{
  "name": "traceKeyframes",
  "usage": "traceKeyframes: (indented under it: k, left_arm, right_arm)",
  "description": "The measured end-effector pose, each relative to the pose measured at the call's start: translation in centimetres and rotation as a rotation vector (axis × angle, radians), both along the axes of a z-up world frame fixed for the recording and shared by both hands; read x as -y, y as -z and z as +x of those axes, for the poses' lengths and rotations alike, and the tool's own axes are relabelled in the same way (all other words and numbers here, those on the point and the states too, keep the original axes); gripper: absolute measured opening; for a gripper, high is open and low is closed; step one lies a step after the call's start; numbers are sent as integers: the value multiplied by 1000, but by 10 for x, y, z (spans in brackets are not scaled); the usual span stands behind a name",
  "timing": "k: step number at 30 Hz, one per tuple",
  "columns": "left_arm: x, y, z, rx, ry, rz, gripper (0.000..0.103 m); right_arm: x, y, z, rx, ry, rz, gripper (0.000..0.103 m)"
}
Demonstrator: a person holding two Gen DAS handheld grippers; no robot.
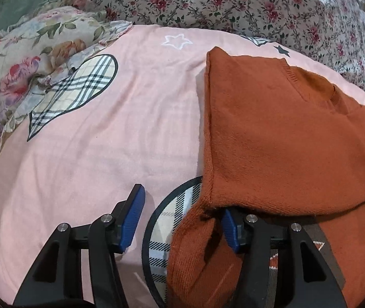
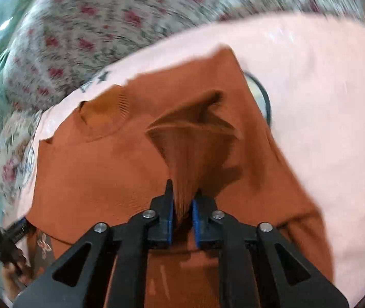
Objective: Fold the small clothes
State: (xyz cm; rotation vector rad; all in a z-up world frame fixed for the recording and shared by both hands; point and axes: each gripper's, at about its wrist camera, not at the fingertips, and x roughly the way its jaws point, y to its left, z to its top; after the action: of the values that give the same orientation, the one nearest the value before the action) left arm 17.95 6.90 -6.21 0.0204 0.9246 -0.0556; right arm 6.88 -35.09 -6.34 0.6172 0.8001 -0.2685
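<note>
A rust-orange knit sweater point(image 1: 285, 138) lies on a pink blanket point(image 1: 92, 166), one side folded over the body; its ribbed neckline point(image 1: 318, 87) faces the far right. My left gripper point(image 1: 182, 218) is open at the sweater's near left edge, with the right pad under a fold of the knit. In the right wrist view the sweater point(image 2: 92, 174) fills the middle. My right gripper point(image 2: 183, 205) is shut on a bunched fold of the sweater point(image 2: 192, 148) and holds it lifted above the rest. This view is motion-blurred.
The pink blanket carries a plaid heart patch point(image 1: 79, 89), a plaid circle patch point(image 1: 164, 231) by the left gripper, and star prints point(image 1: 177, 41). A crumpled floral cloth point(image 1: 23, 71) lies at far left. A floral bedspread point(image 1: 233, 0) lies behind.
</note>
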Motion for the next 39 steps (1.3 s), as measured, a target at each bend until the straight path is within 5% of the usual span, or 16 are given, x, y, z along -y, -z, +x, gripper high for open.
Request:
traceKeyframes:
  k: [2, 4, 5, 7, 8, 14, 21, 25, 28, 39]
  left_arm:
    - [-6, 0, 2, -6, -18, -29, 56]
    - [-15, -2, 2, -1, -50, -64, 56]
    - [-19, -2, 2, 1, -66, -87, 56]
    - [-29, -1, 2, -2, -89, -145, 56]
    - [-30, -1, 2, -4, -92, -155, 56]
    - [-28, 0, 4, -32, -71, -147, 57]
    - [-38, -9, -29, -74, -38, -143, 56]
    - [-48, -12, -72, -104, 21, -204, 58]
    - [-52, -13, -109, -140, 79, -250, 69]
    - [-35, -1, -229, -202, 237, -361, 81]
  right_arm:
    - [4, -5, -5, 45, 29, 27, 33]
    - [4, -8, -4, 60, 35, 20, 35]
    - [3, -14, -2, 67, 20, 9, 32]
    - [-3, -28, -4, 108, 4, -48, 9]
    - [-5, -34, -5, 119, 6, -87, 9]
    - [1, -3, 5, -66, 3, -106, 9]
    - [6, -33, -49, -3, 51, -142, 34]
    - [-7, -52, -88, 34, -34, -136, 44]
    - [-22, -61, -116, 57, -113, -126, 53]
    - [-50, -53, -222, 50, -190, -119, 63]
